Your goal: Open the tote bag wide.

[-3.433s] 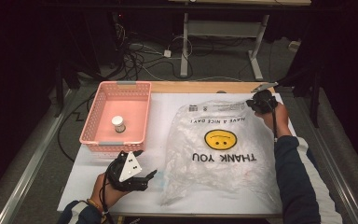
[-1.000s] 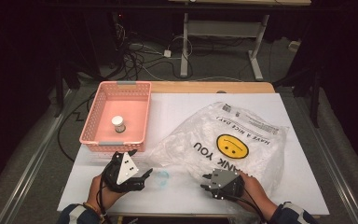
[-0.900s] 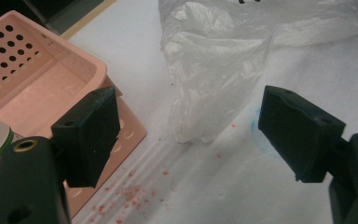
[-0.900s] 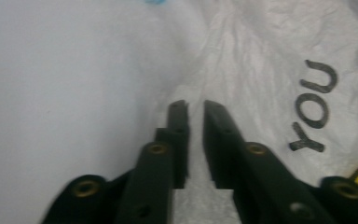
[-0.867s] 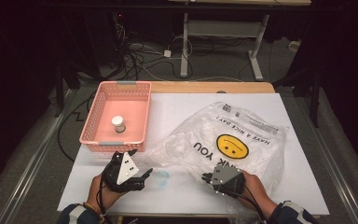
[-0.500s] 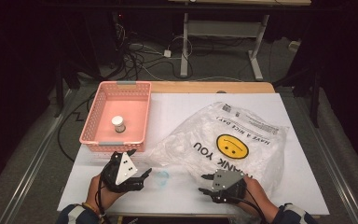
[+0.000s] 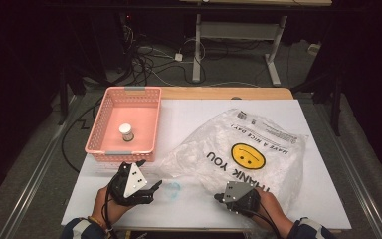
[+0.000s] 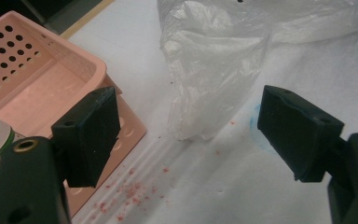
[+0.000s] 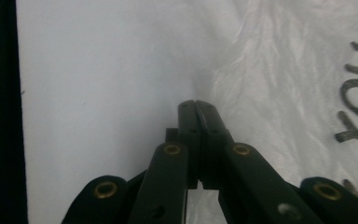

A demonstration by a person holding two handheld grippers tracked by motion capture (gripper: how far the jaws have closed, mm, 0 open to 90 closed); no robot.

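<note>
A clear plastic bag (image 7: 258, 149) with a yellow smiley and "THANK YOU" lies crumpled on the white table cover. My right gripper (image 7: 220, 197) sits at the bag's near left edge. Its jaws have just been closing and now stand pressed together (image 9: 196, 103), with the bag's thin film (image 9: 279, 93) seemingly pinched at the tips. My left gripper (image 7: 151, 191) rests near the front edge, jaws wide open (image 8: 191, 135) with nothing between them. They point at a loose corner of the bag (image 8: 205, 84).
A pink perforated basket (image 7: 104, 124) stands at the table's left and holds a small white-capped bottle (image 7: 126, 132); its corner (image 8: 51, 79) is beside my left jaw. A faint blue ring mark (image 7: 173, 188) and red crumbs (image 8: 130, 196) lie on the cover.
The right hand came from the bag's far side to its near left edge, and the bag was pulled nearer and turned. In the last second the right gripper shifted slightly; the left stayed put.
</note>
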